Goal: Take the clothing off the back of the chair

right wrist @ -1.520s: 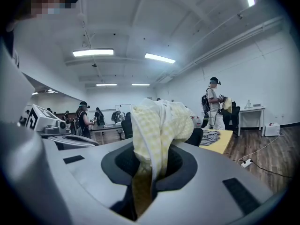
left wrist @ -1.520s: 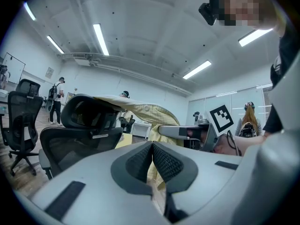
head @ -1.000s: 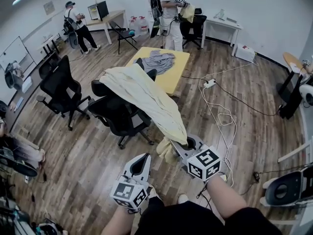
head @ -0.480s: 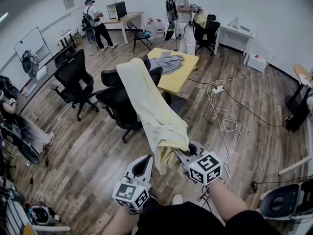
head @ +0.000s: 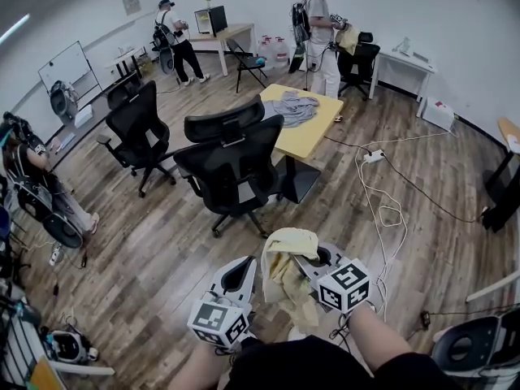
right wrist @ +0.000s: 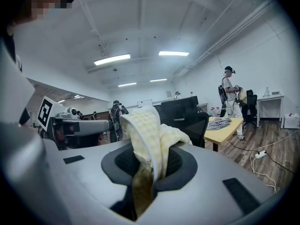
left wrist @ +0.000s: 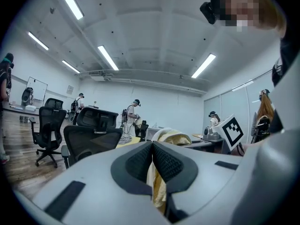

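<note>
A pale yellow garment (head: 286, 276) hangs bunched from my right gripper (head: 313, 257), low in the head view and well away from the black office chair (head: 231, 149), whose back is bare. In the right gripper view the jaws of the right gripper (right wrist: 150, 165) are shut on a fold of the garment (right wrist: 145, 130), with the chair (right wrist: 187, 121) beyond. My left gripper (head: 238, 273) sits just left of the cloth, its fingertips together. In the left gripper view the left gripper (left wrist: 152, 146) has its pads meeting, and the garment (left wrist: 173, 136) shows behind them.
A yellow table (head: 309, 132) behind the chair carries a grey garment (head: 294, 106). A second black chair (head: 138, 124) stands to the left. Cables and a power strip (head: 375, 156) lie on the wooden floor at right. People stand by desks at the back.
The yellow garment has come off the chair back and now hangs bunched at my right gripper. The chair stands bare, and both grippers have drawn back from it.
</note>
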A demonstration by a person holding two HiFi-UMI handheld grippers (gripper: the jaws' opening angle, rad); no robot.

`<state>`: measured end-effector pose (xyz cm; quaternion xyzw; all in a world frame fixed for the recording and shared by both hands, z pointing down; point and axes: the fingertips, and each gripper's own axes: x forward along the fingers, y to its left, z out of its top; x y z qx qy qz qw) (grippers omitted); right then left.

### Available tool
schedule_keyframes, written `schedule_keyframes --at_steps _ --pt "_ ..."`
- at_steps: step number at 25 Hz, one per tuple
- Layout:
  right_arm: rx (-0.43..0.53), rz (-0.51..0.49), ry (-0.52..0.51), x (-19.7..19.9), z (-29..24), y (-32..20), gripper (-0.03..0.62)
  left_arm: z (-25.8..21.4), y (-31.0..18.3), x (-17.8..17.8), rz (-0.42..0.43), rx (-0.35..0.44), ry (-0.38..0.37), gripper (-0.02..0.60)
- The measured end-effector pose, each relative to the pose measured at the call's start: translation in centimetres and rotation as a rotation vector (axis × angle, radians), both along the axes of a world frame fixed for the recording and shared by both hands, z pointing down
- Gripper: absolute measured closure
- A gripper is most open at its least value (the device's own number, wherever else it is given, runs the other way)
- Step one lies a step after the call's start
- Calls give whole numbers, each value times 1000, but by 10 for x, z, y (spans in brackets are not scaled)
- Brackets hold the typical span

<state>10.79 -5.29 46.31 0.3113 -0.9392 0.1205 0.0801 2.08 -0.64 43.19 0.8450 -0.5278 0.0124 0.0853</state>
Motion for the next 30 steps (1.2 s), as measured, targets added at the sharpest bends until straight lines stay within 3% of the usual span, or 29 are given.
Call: schedule_keyframes --at_steps 18,30 --pt "15 -54 -19 -26 -1 2 514 13 7 -26 -69 -32 -2 563" --pt "0 -53 -14 -26 7 2 514 22 5 -23 -60 -52 2 563"
